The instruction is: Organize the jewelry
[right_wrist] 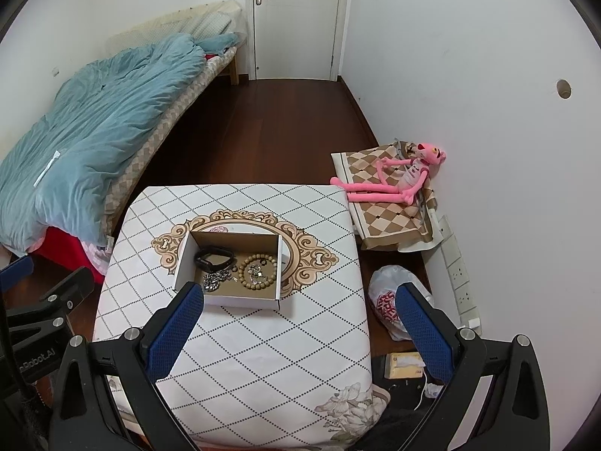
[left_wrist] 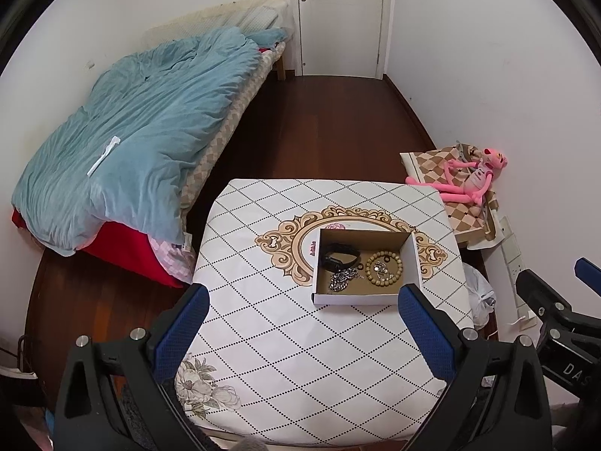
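**Two empty grippers held back from a filled jewelry box**

Left wrist view. Both fingers of the left gripper point(left_wrist: 304, 323) stand spread wide, nothing between them, above the near part of the diamond-patterned table point(left_wrist: 263, 357). The open cardboard box point(left_wrist: 413, 255) sits beyond the fingertips, over the printed ornamental frame. Inside lie a black wristband point(left_wrist: 340, 255), a silver chain point(left_wrist: 342, 279) and a wooden bead bracelet point(left_wrist: 384, 267) ringing some small metal pieces. No loose jewelry shows on the table top.

Right wrist view. The right gripper point(right_wrist: 296, 314) is likewise spread and empty; its left finger overlaps the near left corner of the box point(right_wrist: 240, 302) in the picture, though contact cannot be told. The wristband point(right_wrist: 213, 257), chain point(right_wrist: 215, 280) and bead bracelet point(right_wrist: 258, 270) lie together in the box.

Judgement: gathering looks finished or nearly so. Any further move would call for a careful descent into the box, closing on one piece without snagging the chain.
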Demonstrator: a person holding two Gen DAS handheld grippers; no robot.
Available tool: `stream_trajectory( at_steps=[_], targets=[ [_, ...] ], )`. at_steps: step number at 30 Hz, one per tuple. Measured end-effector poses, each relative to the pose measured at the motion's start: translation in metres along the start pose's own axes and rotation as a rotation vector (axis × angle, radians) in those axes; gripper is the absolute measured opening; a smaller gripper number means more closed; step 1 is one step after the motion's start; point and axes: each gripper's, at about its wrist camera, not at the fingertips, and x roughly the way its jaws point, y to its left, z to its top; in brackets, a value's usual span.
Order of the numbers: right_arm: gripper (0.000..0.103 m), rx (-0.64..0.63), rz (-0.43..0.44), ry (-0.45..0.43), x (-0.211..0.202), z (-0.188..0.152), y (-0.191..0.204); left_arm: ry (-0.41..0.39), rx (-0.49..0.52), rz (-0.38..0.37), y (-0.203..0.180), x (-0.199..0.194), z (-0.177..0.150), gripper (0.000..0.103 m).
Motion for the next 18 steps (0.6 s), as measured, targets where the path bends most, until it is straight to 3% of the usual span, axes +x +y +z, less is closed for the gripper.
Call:
stream_trajectory(
  at_steps=[18],
  targets=[
    [0.103, -0.004, -0.002, 0.005, 0.0032, -0.0015, -0.0007, 0.006, -0.002, -0.005, -0.001, -0.0004, -0.0033, 0.103]
  ],
)
